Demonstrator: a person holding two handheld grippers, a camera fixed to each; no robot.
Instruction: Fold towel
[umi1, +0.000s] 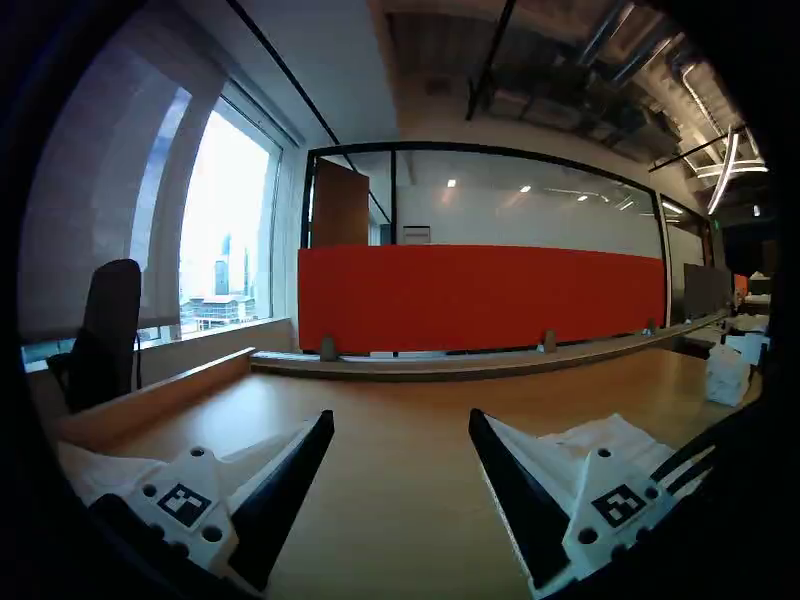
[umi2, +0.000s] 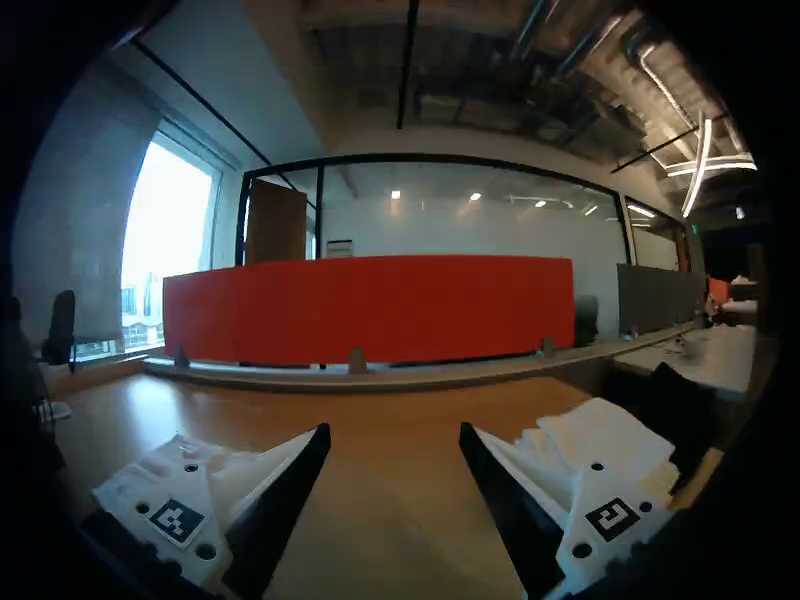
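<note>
Wooden desk (umi1: 400, 520), red partition (umi1: 480, 295) behind: I hold left gripper (umi1: 400, 415) and right gripper (umi2: 392, 428) low, both spread open and empty, likely poised to pick a corner of the white towel (umi2: 600, 430) lying lower right.

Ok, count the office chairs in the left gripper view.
1: a black office chair at the far left, by the window. Others may be hidden behind the red divider.

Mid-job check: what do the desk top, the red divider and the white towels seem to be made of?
Desk top: likely wood or wood-look laminate; warm brown, smooth, faint sheen. Red divider: matte, even colour, perhaps fabric-covered panel; unclear. White towels: soft cloth, shown by rumpled folds and layered edges.
</note>
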